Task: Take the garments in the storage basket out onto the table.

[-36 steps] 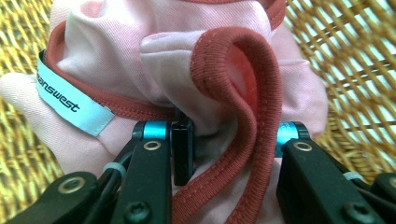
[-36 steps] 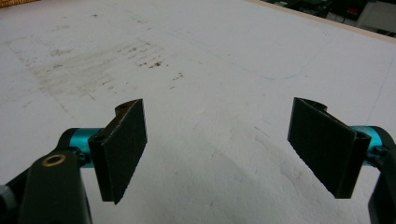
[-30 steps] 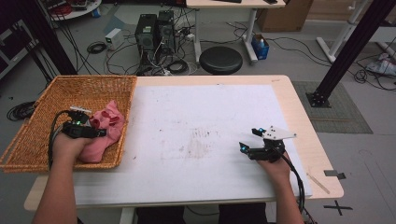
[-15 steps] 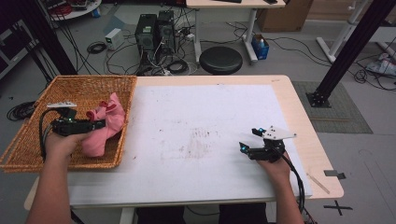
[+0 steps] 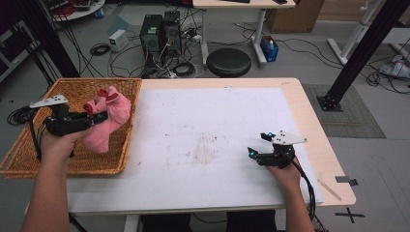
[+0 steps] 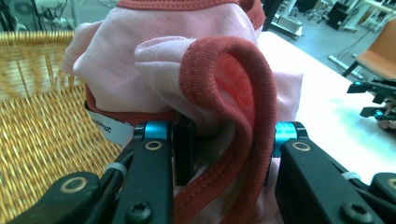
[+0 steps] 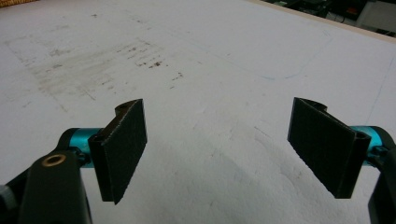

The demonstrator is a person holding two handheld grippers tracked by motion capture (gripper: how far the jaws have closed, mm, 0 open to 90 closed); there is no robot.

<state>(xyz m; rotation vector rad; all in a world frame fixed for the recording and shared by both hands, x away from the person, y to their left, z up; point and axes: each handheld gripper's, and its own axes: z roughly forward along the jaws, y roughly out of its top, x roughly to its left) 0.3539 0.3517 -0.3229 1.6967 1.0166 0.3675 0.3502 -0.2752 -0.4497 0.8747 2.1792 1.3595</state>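
Currently the left gripper (image 5: 99, 118) is clenched on the pink garment (image 5: 109, 123), held above the wicker basket (image 5: 29, 145) at frame left. The bare bench (image 5: 217, 125) lies to its right, where the right gripper (image 5: 251, 153) rests released.

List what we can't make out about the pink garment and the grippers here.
- Pink garment: bunched, so its type is unclear; the left gripper view's edges crop it.
- White label: print blurred, partly behind a jaw.
- Left gripper: pads buried in cloth in the high view.
- Basket floor beneath the garment: hidden.
- Right gripper: jaw bases cut off by the view's bottom edge.
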